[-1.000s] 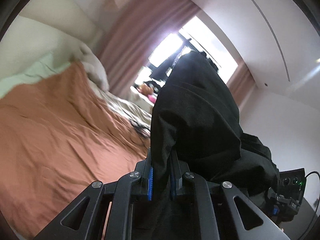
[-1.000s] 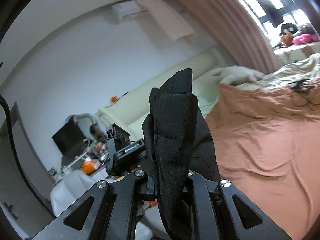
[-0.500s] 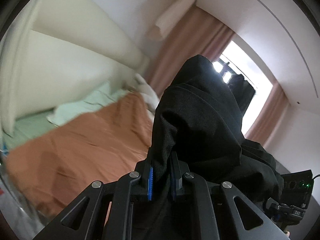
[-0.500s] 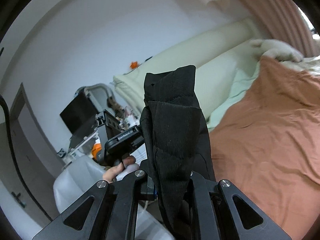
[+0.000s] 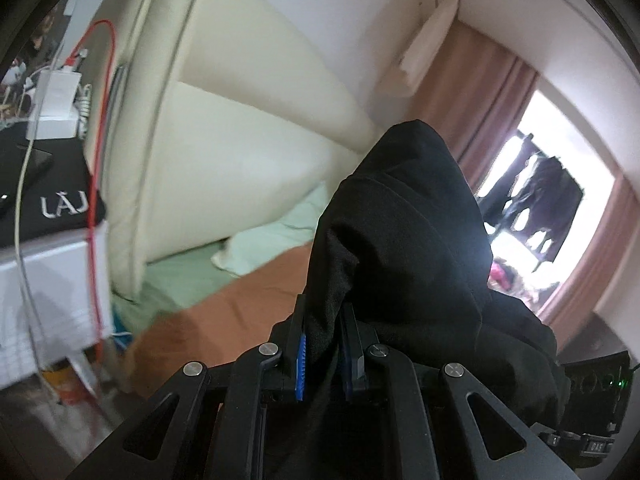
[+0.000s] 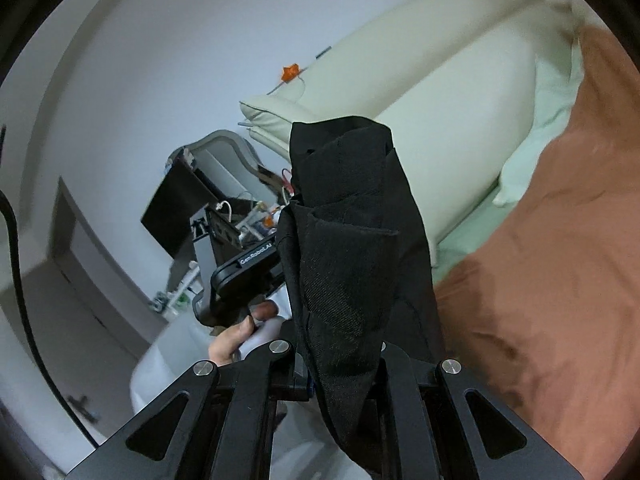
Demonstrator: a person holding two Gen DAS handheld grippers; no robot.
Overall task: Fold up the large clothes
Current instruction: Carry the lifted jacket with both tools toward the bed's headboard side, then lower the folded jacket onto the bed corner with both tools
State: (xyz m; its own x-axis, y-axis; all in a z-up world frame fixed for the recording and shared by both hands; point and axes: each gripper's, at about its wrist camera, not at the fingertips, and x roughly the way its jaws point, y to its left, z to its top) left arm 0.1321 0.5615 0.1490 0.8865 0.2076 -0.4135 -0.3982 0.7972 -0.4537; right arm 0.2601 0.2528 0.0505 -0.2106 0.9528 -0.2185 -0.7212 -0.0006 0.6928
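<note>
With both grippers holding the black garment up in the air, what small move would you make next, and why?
Probably lower the black garment onto the rust-orange bedspread: the left gripper and right gripper are each shut on bunched cloth held above the bed, and folding needs it flat.

Black garment [image 5: 400, 232] — matt woven cloth

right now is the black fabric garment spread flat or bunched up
Bunched: the black fabric garment hangs in folds off the orange bedcover, clamped by left gripper and right gripper.

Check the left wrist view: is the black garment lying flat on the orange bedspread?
No, the black garment is bunched up and pinched between the left gripper's fingers, held above the orange bedspread.
</note>
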